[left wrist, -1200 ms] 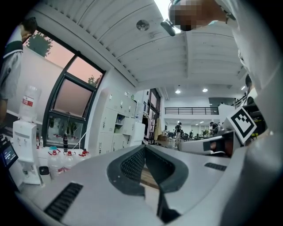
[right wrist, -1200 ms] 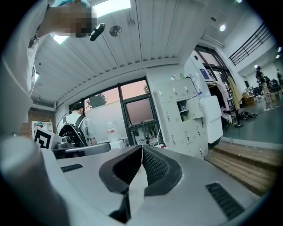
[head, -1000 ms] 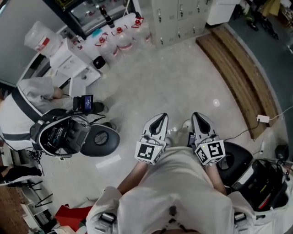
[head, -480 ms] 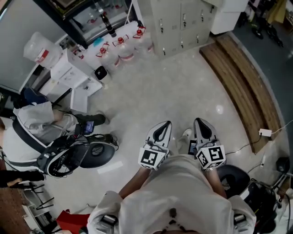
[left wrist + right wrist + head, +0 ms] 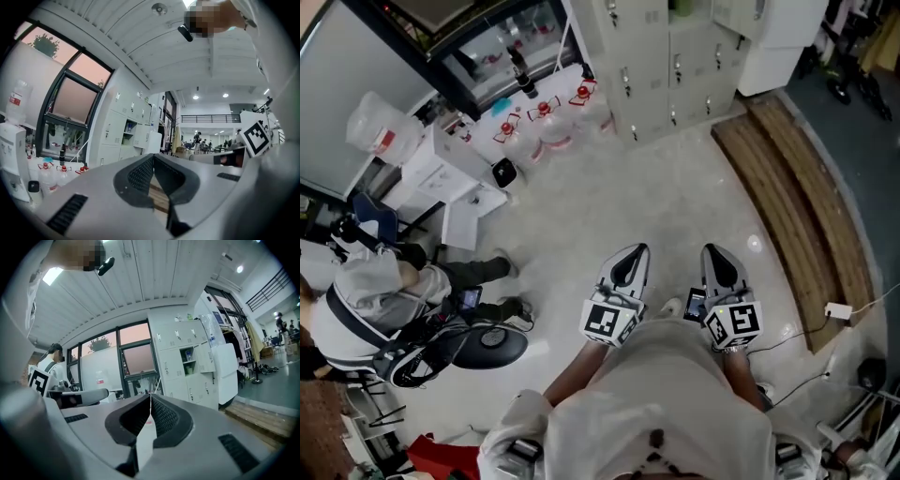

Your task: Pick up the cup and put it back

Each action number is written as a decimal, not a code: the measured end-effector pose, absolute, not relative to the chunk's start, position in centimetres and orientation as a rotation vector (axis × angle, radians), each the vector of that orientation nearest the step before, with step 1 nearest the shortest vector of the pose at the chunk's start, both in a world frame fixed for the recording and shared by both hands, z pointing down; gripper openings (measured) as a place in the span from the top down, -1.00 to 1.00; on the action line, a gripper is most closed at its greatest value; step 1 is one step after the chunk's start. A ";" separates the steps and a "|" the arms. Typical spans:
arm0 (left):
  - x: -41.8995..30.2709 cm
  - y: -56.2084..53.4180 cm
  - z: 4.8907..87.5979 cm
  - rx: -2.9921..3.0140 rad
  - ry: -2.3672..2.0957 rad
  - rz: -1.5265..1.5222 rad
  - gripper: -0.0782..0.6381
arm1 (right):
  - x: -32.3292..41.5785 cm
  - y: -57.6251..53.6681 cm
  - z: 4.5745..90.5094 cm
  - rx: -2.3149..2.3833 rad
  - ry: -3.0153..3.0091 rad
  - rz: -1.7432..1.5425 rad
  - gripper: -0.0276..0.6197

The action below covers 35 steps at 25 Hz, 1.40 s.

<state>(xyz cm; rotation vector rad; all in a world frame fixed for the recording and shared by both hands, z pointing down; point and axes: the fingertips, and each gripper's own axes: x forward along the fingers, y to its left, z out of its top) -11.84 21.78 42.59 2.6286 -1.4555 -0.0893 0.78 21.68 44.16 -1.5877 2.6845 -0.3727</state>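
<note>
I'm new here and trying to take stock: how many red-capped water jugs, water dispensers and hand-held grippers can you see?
Red-capped water jugs: 3
Water dispensers: 1
Hand-held grippers: 2
Total: 6

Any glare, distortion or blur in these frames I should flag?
Head view: evenly lit and sharp, with one small glare spot on the floor. Left gripper view: strong fisheye bend, black corners. Right gripper view: same fisheye and dark rim; the ceiling lamp is blown out.
</note>
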 end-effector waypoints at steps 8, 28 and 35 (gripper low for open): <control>-7.6 14.9 43.1 2.653 -1.401 -0.077 0.76 | 5.2 15.7 44.8 -1.644 2.628 -0.394 0.83; -4.6 -12.8 42.1 2.853 -1.028 -0.093 0.76 | 4.8 -9.5 44.6 -1.886 2.467 -0.380 0.83; -6.8 -20.0 43.4 2.832 -1.056 -0.064 0.76 | 2.8 -14.8 45.6 -1.883 2.502 -0.421 0.83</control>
